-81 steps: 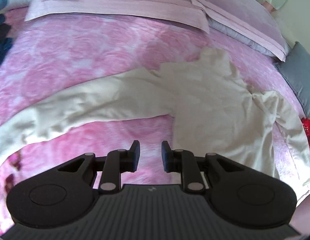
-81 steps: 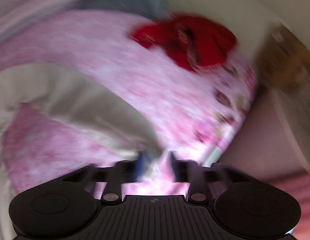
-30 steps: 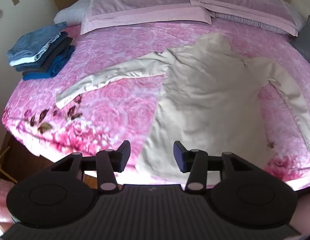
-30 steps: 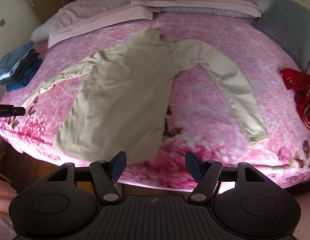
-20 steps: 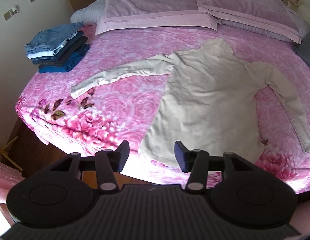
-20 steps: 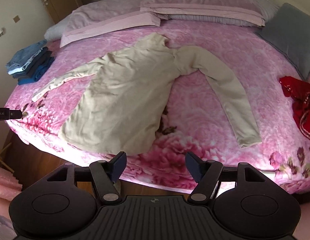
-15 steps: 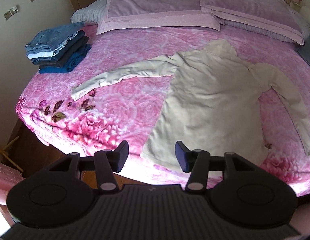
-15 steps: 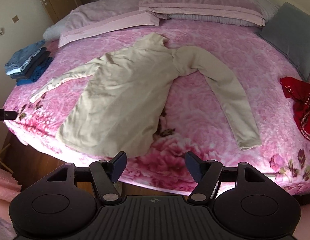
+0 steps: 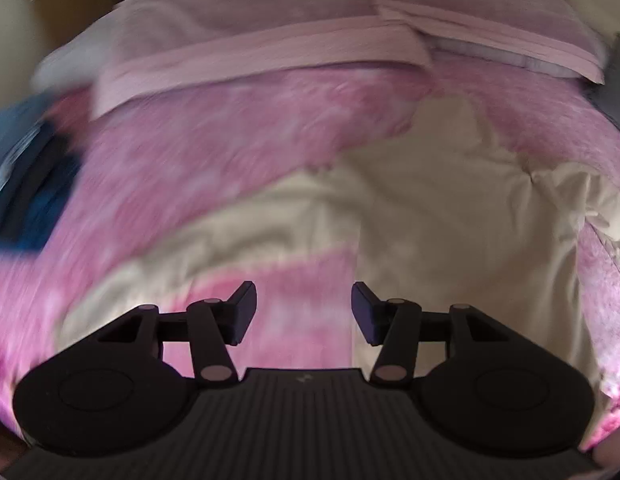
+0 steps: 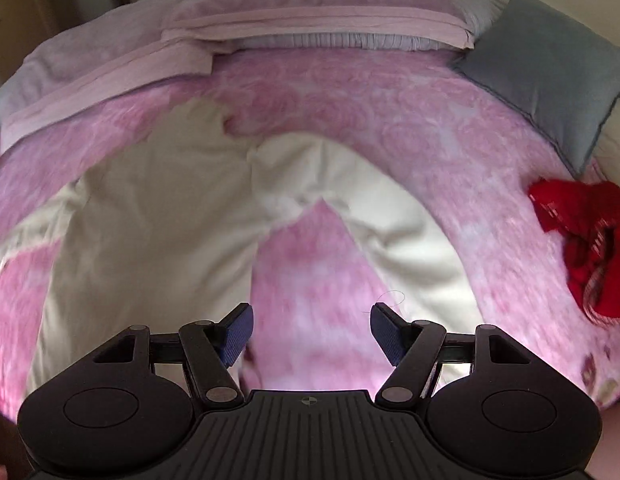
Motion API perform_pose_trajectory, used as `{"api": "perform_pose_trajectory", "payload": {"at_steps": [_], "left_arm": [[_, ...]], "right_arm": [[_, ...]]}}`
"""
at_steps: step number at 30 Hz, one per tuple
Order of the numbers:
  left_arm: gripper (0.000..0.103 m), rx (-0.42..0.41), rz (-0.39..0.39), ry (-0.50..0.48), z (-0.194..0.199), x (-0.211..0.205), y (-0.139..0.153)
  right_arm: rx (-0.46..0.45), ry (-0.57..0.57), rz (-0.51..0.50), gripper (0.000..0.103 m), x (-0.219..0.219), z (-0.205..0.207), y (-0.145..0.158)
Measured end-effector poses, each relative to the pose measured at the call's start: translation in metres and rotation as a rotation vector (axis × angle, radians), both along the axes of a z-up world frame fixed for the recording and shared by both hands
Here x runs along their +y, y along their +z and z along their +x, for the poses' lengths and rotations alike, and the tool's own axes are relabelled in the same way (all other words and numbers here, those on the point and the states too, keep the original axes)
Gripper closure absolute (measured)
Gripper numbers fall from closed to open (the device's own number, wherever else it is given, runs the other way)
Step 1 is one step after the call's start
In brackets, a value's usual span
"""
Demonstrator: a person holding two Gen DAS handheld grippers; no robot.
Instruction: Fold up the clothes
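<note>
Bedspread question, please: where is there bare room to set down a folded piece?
Bare pink bedspread lies between the cream top, pillows and grey cushion. The wedge between body and sleeve is narrow. Crowded around the red garment.

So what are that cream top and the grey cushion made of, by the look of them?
Top: a soft matte knit, probably cotton jersey; it lies limp with gentle creases and no sheen. Cushion: a smooth woven fabric, faintly lustrous, with a corded seam along its edge; whether it is cotton or synthetic cannot be told.
</note>
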State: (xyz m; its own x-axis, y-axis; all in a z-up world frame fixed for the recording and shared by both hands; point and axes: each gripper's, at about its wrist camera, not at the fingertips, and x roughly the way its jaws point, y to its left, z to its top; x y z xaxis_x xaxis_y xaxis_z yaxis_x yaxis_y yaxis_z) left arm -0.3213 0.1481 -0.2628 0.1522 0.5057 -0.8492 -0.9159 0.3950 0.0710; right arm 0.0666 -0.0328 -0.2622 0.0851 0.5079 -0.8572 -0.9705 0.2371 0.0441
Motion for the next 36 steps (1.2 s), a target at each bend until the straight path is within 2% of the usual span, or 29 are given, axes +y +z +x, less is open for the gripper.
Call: {"api": "perform_pose_trajectory", "payload": {"at_steps": [4,9,13,18,21,22,23,24,25,28,32,36], "left_arm": [[0.055,-0.03,0.021,-0.141,0.025,0.08,-0.033],[0.055,-0.113,0.009,-0.253,0.063,0.15,-0.078],[0.054,-0.157,-0.001,-0.326,0.092,0.187,-0.115],[0.054,-0.191,-0.023,-0.391,0.115,0.211,-0.154],[0.067,-0.215,-0.041,-0.428,0.122,0.215,-0.172],[0.08,-0.223,-0.047,-0.44,0.124,0.217,-0.178],[0.092,-0.231,-0.053,-0.451,0.126,0.218,-0.184],[0.1,-0.245,-0.056,-0.453,0.126,0.218,-0.183],[0.101,-0.258,-0.057,-0.455,0.126,0.219,-0.182],[0.101,-0.259,0.018,-0.452,0.125,0.221,-0.168],[0.101,-0.301,0.149,-0.37,0.118,0.244,-0.13],[0.1,-0.334,0.219,-0.326,0.112,0.264,-0.111]], "right_arm": [[0.006,0.026,0.053,0.035,0.062,0.0,-0.016],[-0.012,0.146,0.085,0.035,0.146,-0.003,-0.053],[-0.034,0.238,0.096,0.035,0.208,-0.003,-0.087],[0.005,0.243,0.079,0.035,0.273,0.021,-0.142],[0.083,0.232,0.046,0.035,0.299,0.034,-0.173],[0.118,0.231,0.036,0.035,0.304,0.038,-0.181],[0.159,0.233,0.023,0.05,0.308,0.04,-0.19],[0.201,0.236,0.01,0.084,0.311,0.041,-0.198],[0.207,0.242,0.02,0.095,0.312,0.04,-0.199],[0.222,0.268,0.097,0.098,0.314,0.038,-0.184],[0.192,0.285,0.216,0.098,0.332,0.042,-0.153],[0.167,0.289,0.323,0.098,0.354,0.05,-0.125]]}}
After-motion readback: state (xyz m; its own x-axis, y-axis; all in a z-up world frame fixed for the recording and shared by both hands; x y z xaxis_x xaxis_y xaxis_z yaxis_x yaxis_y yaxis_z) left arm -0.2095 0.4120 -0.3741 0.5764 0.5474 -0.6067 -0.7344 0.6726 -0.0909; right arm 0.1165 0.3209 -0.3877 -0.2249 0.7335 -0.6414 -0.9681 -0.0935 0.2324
